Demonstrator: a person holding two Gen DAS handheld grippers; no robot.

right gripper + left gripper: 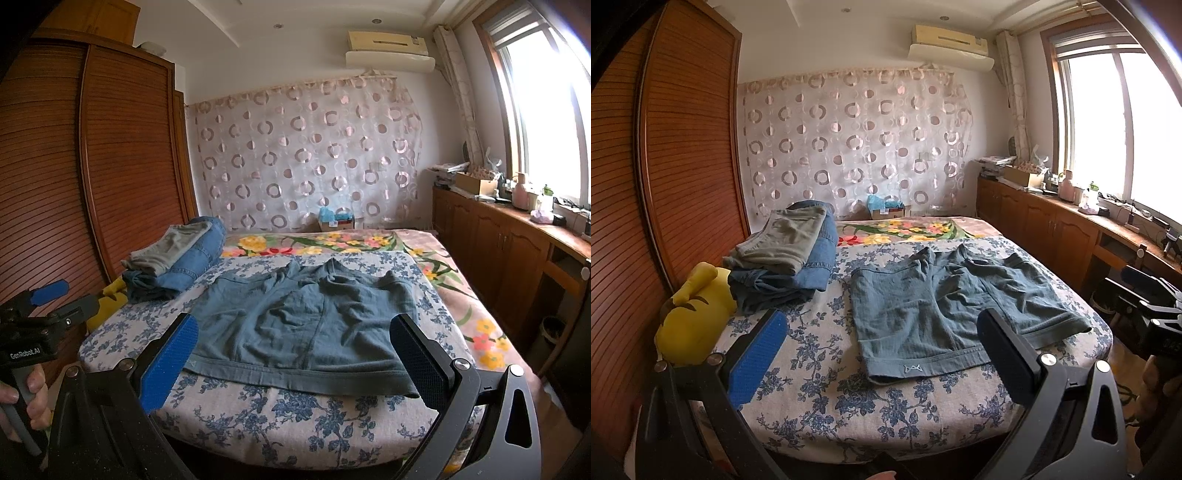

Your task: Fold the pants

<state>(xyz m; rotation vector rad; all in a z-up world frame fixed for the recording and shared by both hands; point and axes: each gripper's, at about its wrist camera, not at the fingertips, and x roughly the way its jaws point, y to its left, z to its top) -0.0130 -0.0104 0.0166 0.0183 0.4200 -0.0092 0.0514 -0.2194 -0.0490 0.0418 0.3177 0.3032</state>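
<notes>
A pair of teal-blue shorts (pixel 945 306) lies spread flat on the floral bed sheet (pixel 820 354), waistband toward me; it also shows in the right wrist view (pixel 295 325). My left gripper (pixel 882 343) is open and empty, hovering above the near edge of the bed, near the waistband's left end. My right gripper (pixel 295 354) is open and empty, just in front of the waistband. The left gripper also shows at the left edge of the right wrist view (pixel 48 299), and the right gripper at the right edge of the left wrist view (pixel 1145 291).
A stack of folded pants, grey on blue denim (pixel 786 258), sits at the bed's far left beside a yellow plush toy (pixel 694 314). A wooden wardrobe (pixel 665 166) stands left. A low cabinet (pixel 1071 229) with clutter runs under the window at right.
</notes>
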